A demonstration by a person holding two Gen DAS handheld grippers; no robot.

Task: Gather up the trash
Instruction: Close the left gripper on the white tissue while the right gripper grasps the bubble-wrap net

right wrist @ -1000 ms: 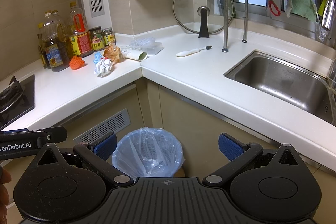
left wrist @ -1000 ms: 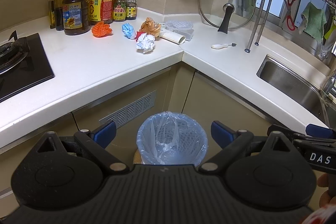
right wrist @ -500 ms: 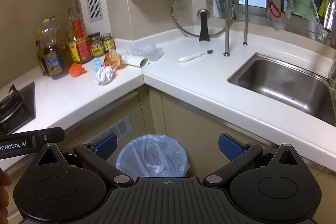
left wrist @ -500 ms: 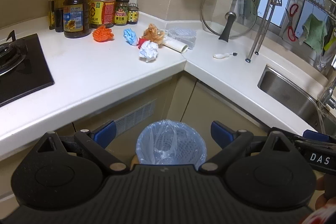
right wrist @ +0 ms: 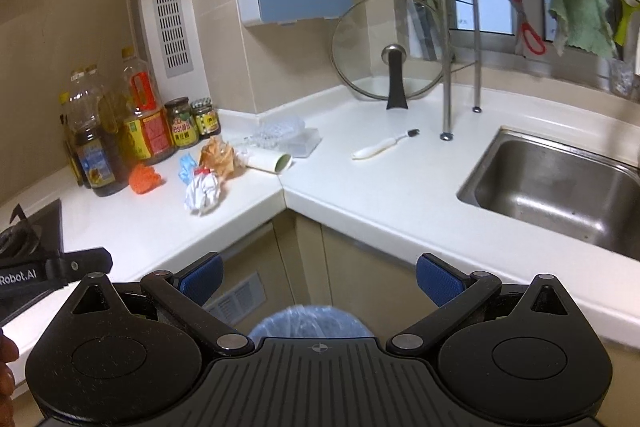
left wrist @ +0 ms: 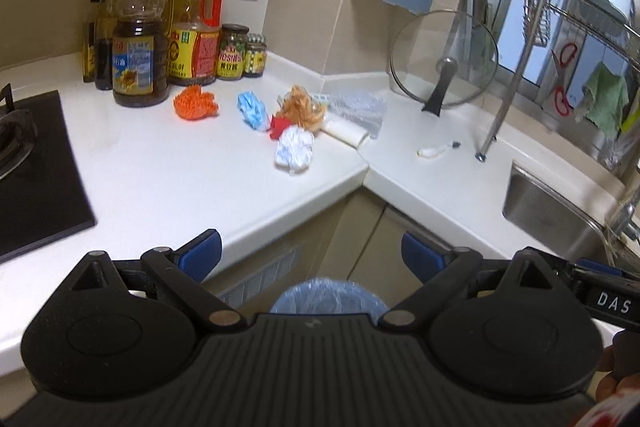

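Note:
Crumpled trash lies on the white counter (left wrist: 168,167) near its inner corner: an orange wad (left wrist: 196,102) (right wrist: 146,179), a blue wad (left wrist: 252,109) (right wrist: 186,167), a brown wad (left wrist: 302,107) (right wrist: 218,157), a small red scrap (left wrist: 279,126), a white paper ball (left wrist: 295,150) (right wrist: 203,193), a paper tube (left wrist: 346,131) (right wrist: 270,162) and clear plastic packaging (left wrist: 358,107) (right wrist: 286,133). A bin with a blue liner (left wrist: 330,297) (right wrist: 308,321) stands on the floor below. My left gripper (left wrist: 311,253) and right gripper (right wrist: 319,275) both hang open and empty above the bin, short of the counter.
Oil bottles (left wrist: 138,39) and jars (left wrist: 234,53) line the back wall. A gas hob (left wrist: 28,163) is at the left, a glass lid (right wrist: 390,47) leans in the corner, a white brush (right wrist: 384,145) lies by the rack leg, and a steel sink (right wrist: 560,187) is at the right.
Both grippers have risen and moved toward the counter; the bin has slid down to the bottom of each view and the trash looks nearer. Both stay open.

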